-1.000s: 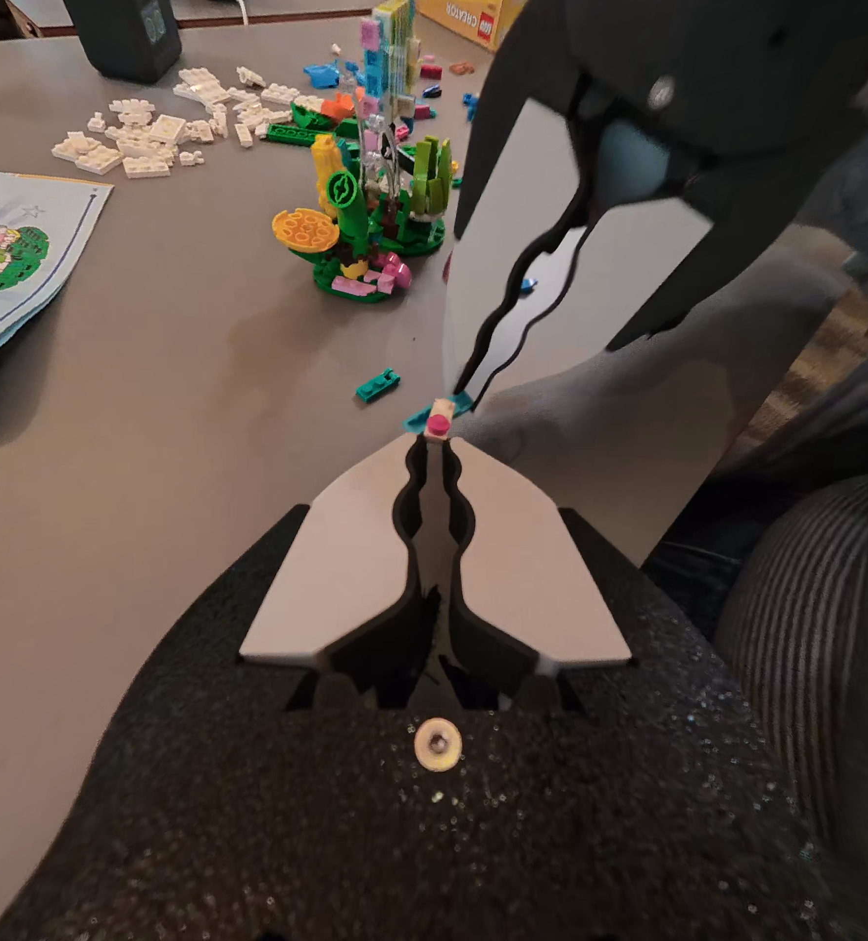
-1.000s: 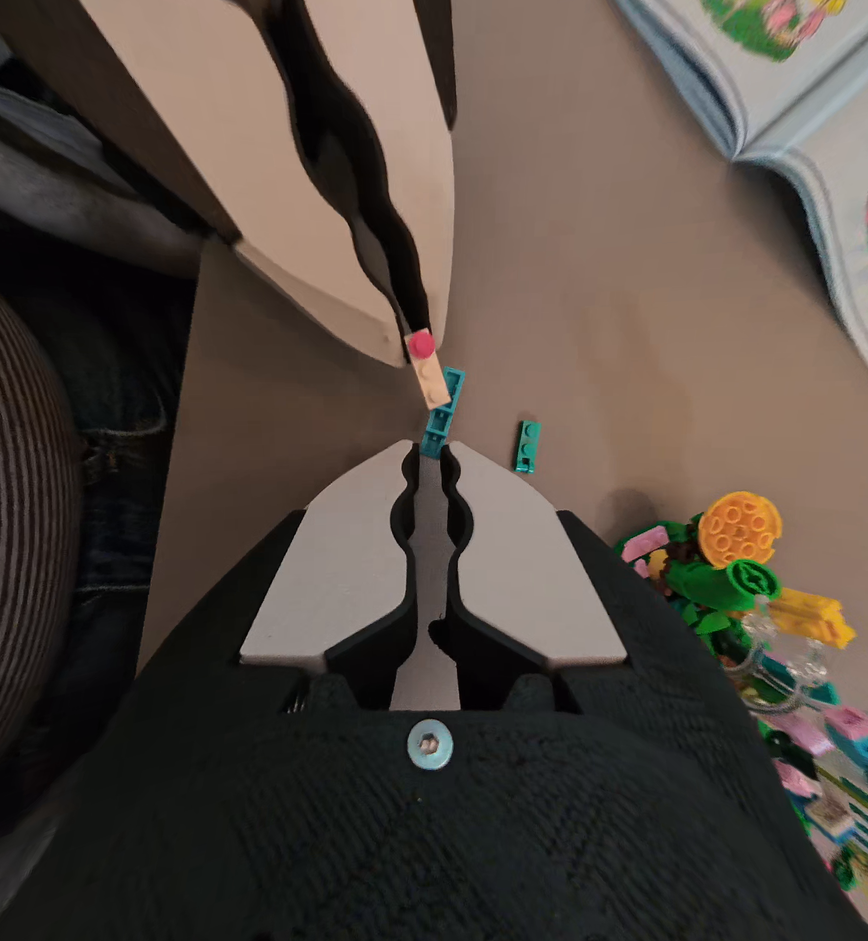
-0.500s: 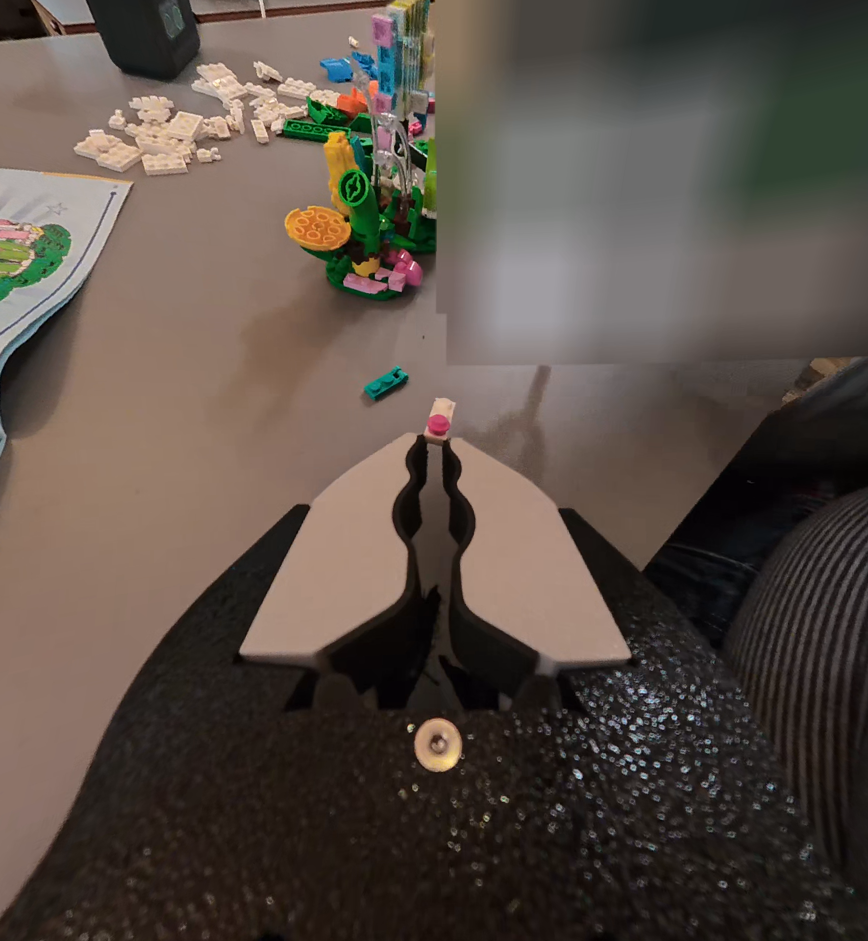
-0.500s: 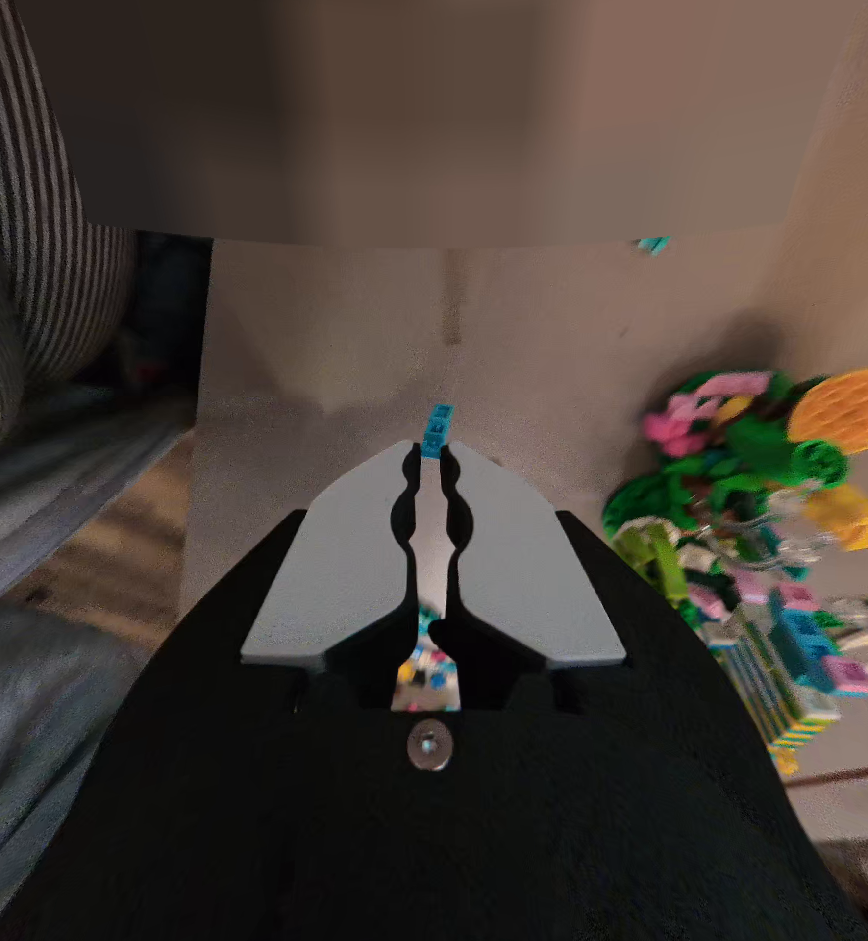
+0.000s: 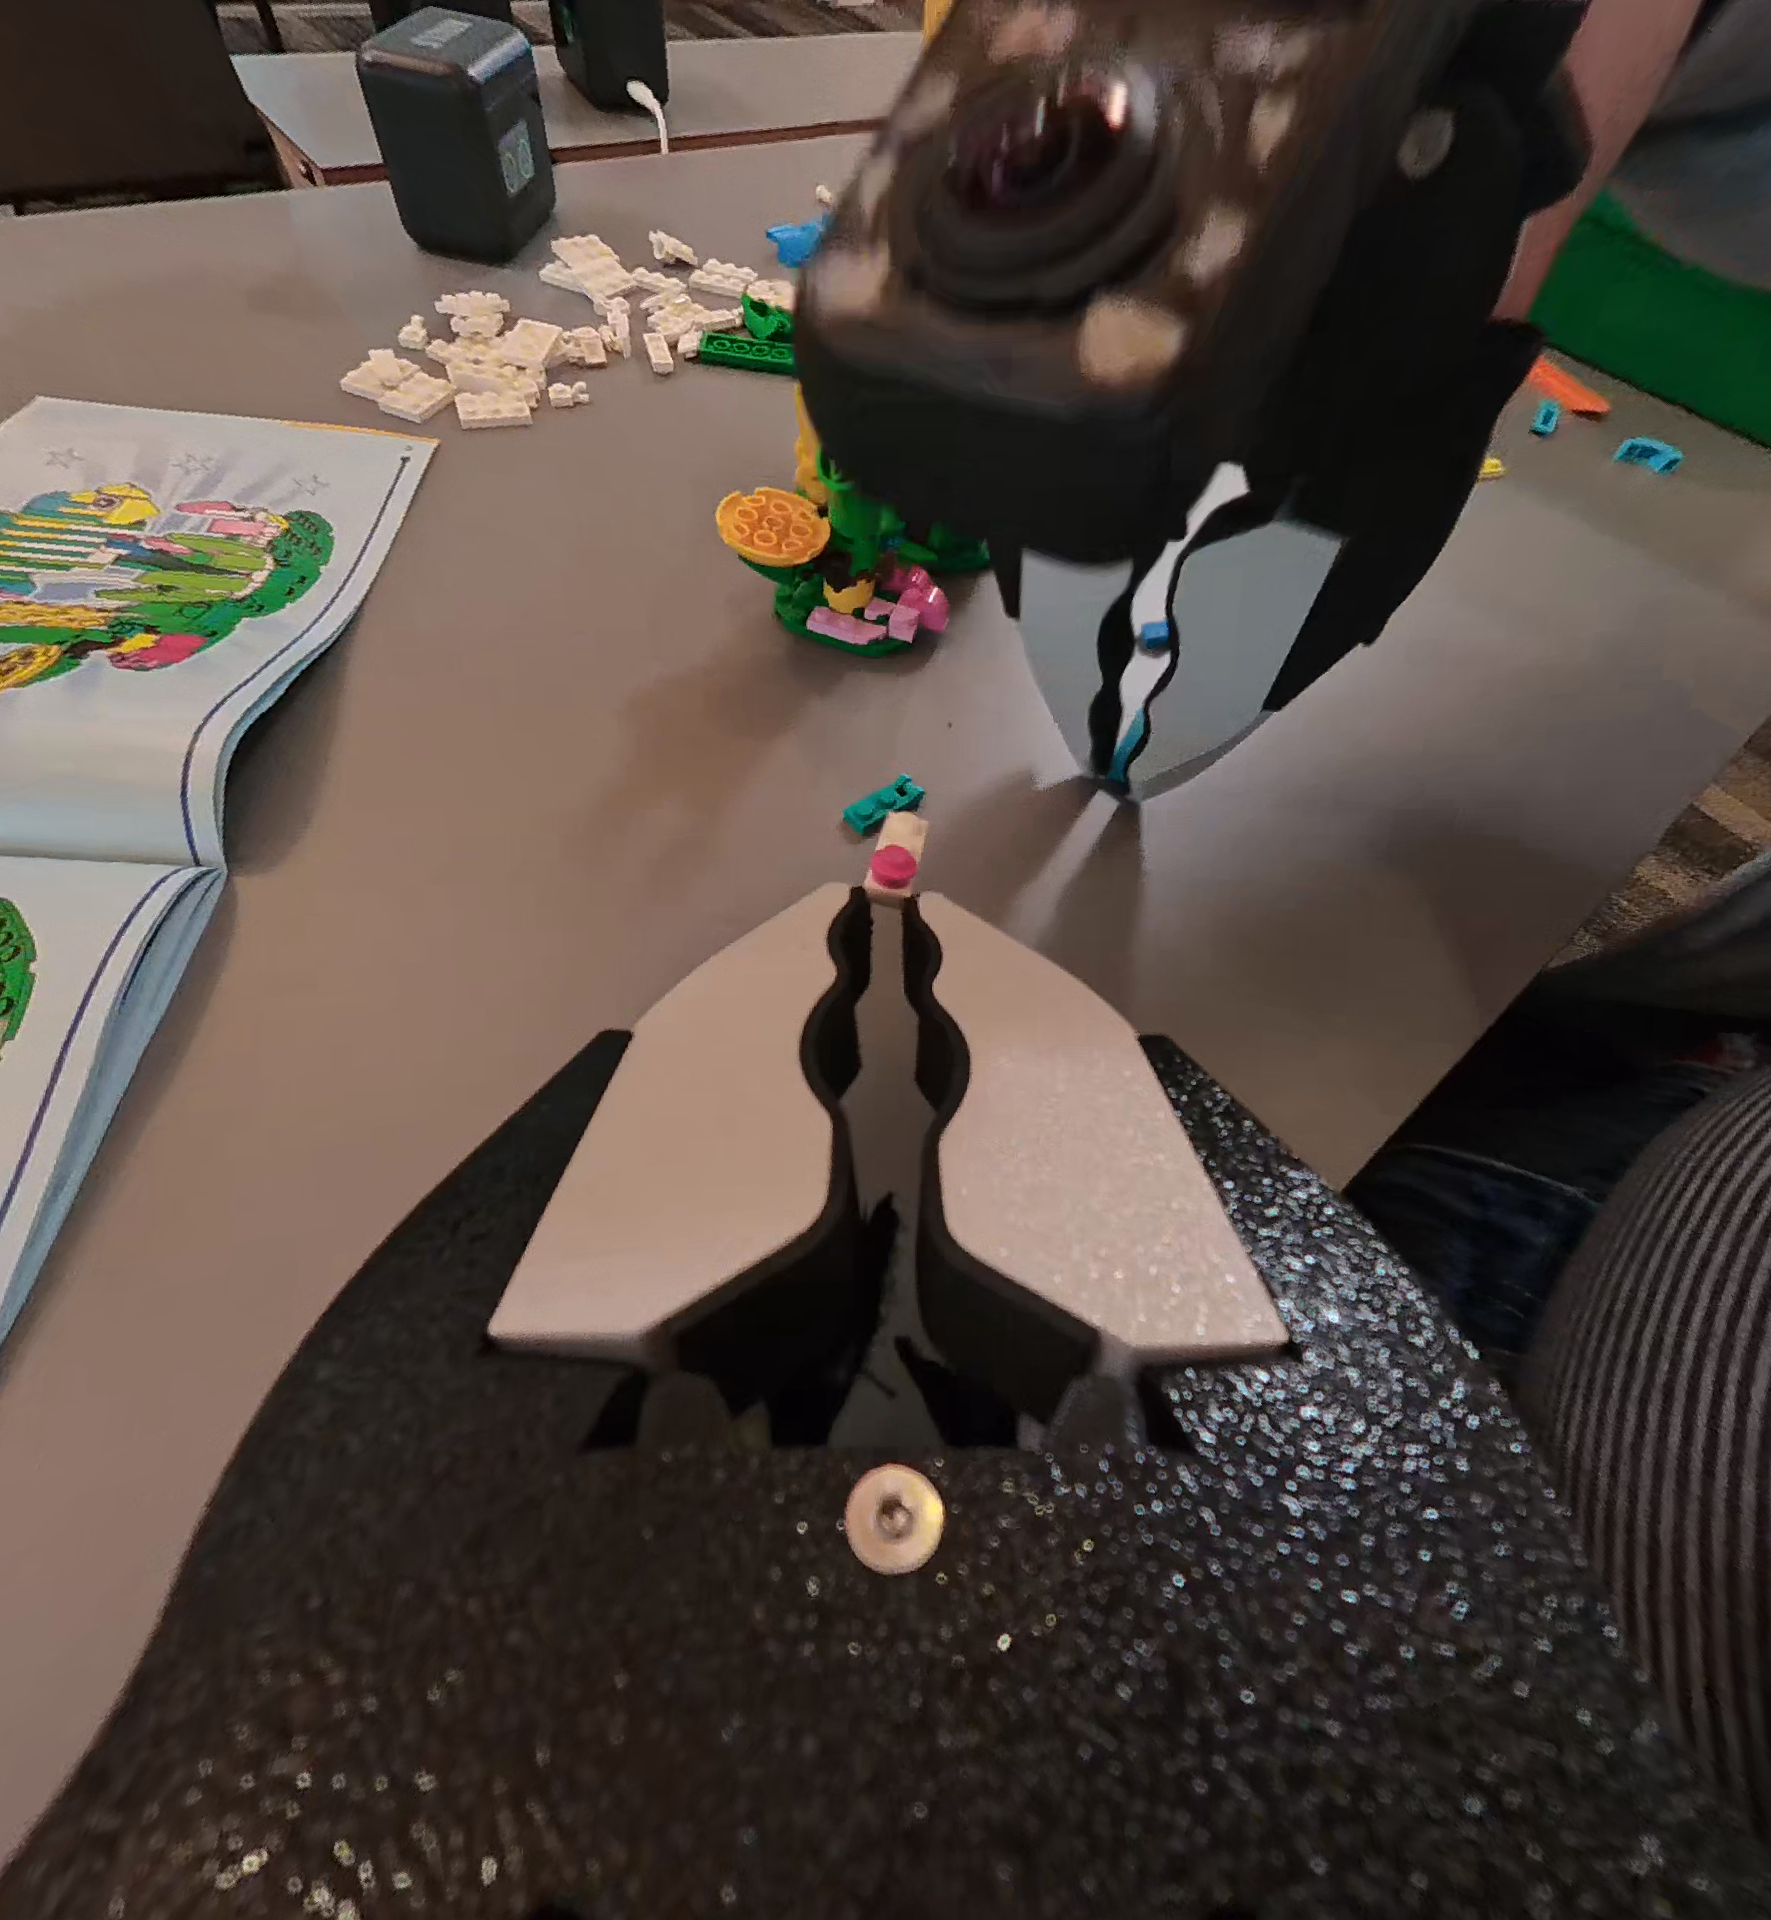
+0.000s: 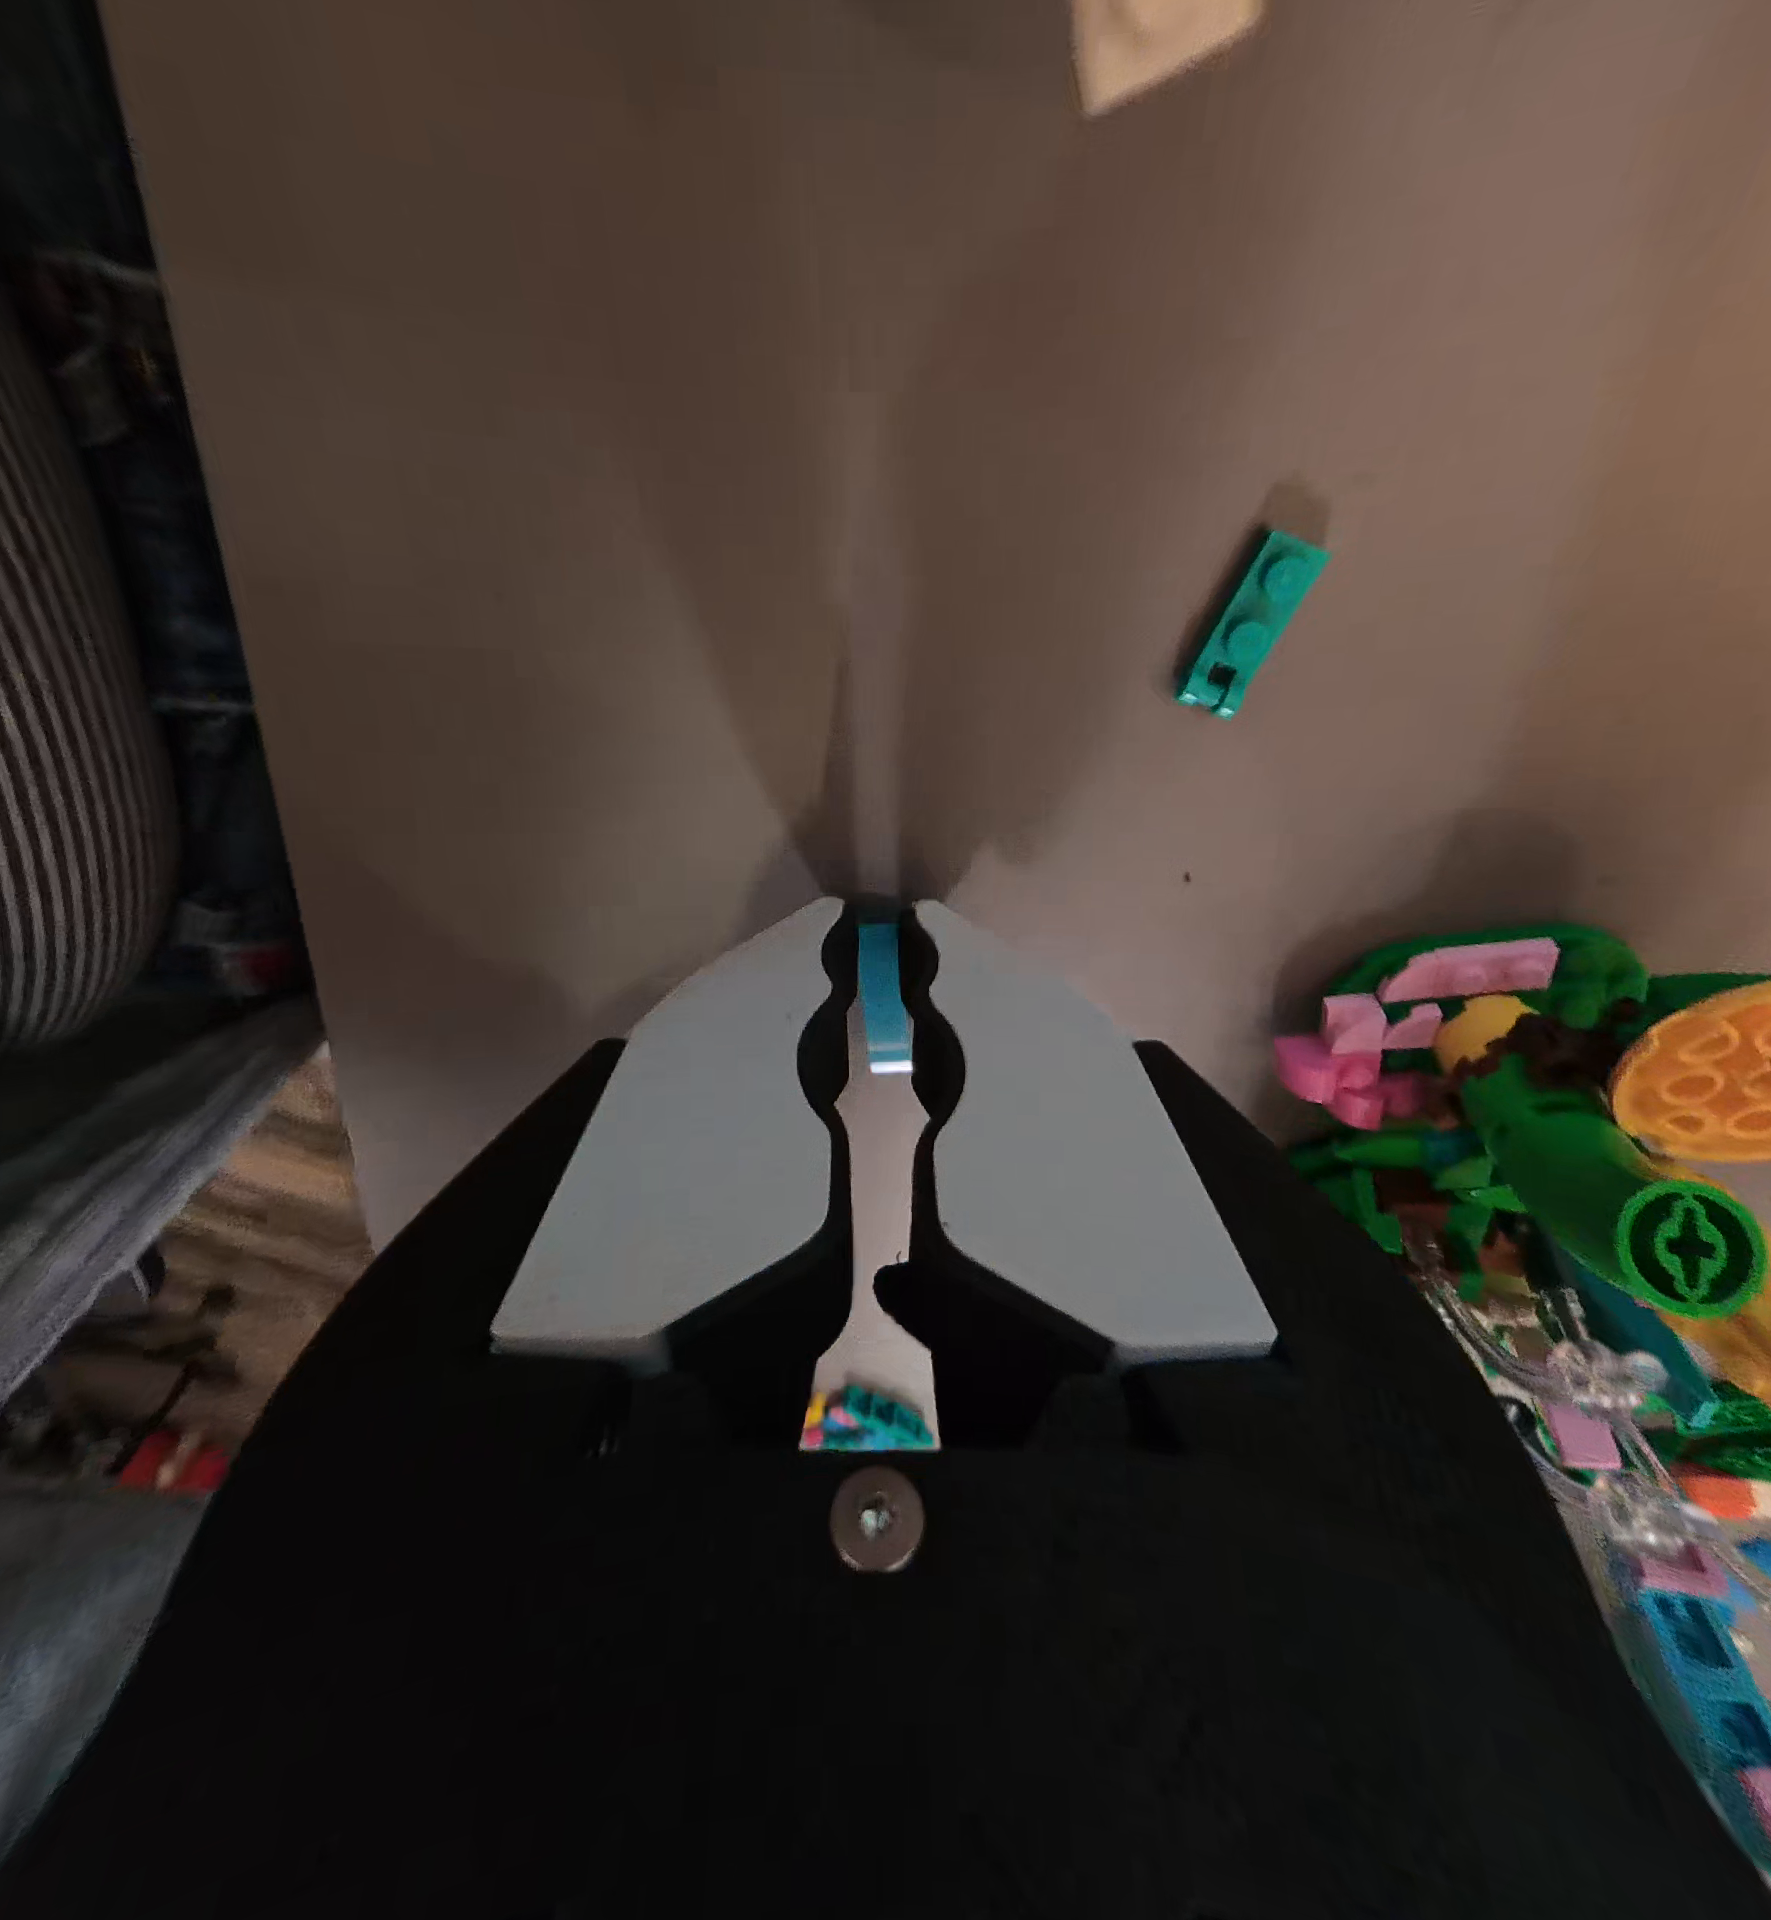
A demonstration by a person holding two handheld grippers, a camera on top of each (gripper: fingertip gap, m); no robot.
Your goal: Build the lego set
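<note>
Left gripper (image 5: pixel 886 902): I see my two grey fingers drawn narrow, pinching one tan plate (image 5: pixel 899 860) at their tips; one magenta round stud (image 5: pixel 891 861) sits on top of it. The piece is held above the grey table (image 5: pixel 507 790).

Loose teal plate (image 5: pixel 882 805): one, lying flat on the table just beyond the tan plate; the right wrist view shows the same piece (image 6: pixel 1250 621) with two studs and a clip end.

Right gripper (image 6: pixel 876 914): I see its two fingers narrow, clamped on one blue piece (image 6: pixel 881 1003) standing on edge between them. In the left wrist view this gripper (image 5: pixel 1115 774) points down with its tips at the tabletop, right of the teal plate; whether they touch I cannot tell.

Lego model (image 5: pixel 845 561): one partly built plant-like assembly, green base, one orange round disc, pink pieces, standing behind the teal plate and partly hidden by the right gripper.

Instruction booklet (image 5: pixel 112 623): one, lying open at the table's left.

White bricks (image 5: pixel 507 353): one scattered heap, too many to count, farther back.

Dark box (image 5: pixel 460 130): one, upright at the far edge.
</note>
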